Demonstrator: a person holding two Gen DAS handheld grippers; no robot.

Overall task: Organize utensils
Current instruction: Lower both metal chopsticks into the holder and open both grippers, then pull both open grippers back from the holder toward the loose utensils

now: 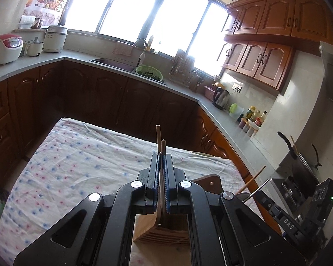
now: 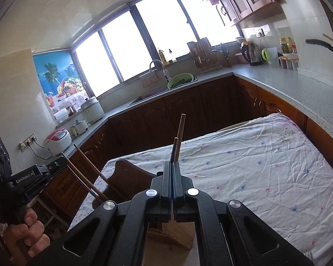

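My left gripper is shut on a pair of wooden chopsticks that stick up past its fingertips. Their lower ends reach down toward a slotted wooden utensil block right below the jaws. My right gripper is shut on another pair of chopsticks, one wooden and one darker, held above the same wooden block. In the right wrist view the left gripper's chopsticks show at the left, with the hand-held left gripper body beside them.
Both grippers hover over a table with a star-patterned cloth. A brown wooden board stands near the block. Counters with a sink, green colander, kettle and rice cookers ring the room.
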